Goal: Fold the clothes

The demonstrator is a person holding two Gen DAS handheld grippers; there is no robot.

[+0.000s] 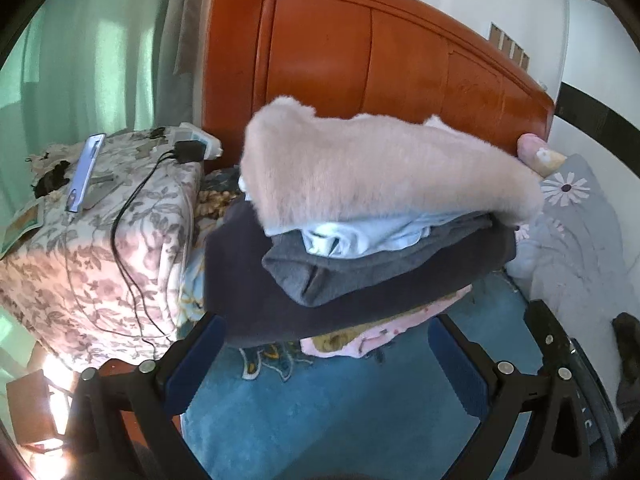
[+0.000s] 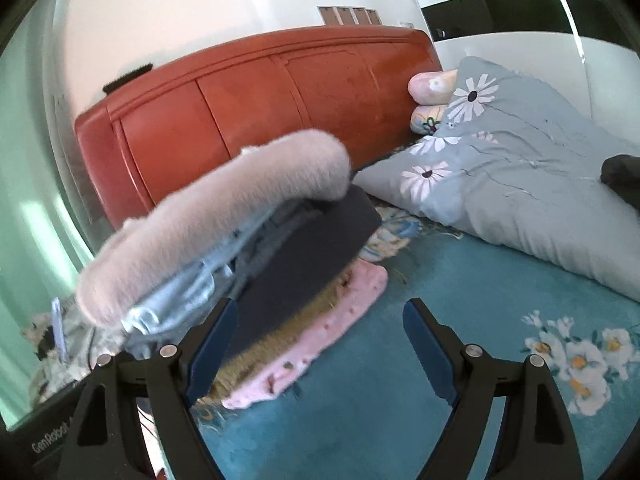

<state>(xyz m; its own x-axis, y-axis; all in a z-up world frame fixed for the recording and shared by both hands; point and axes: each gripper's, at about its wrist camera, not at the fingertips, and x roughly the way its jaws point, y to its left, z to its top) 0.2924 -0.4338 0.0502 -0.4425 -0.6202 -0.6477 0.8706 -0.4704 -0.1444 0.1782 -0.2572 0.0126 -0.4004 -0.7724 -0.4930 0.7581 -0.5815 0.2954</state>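
Both the left tool (image 1: 326, 356) and right tool (image 2: 320, 350) gape empty before the stack of folded clothes (image 1: 360, 240) (probably finished), so next fetch another garment.

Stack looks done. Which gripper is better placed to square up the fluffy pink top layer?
Probably left. The left gripper is open and centred on the stack, facing the fluffy pink garment squarely. The right gripper is open too, but the stack sits off toward its left finger.
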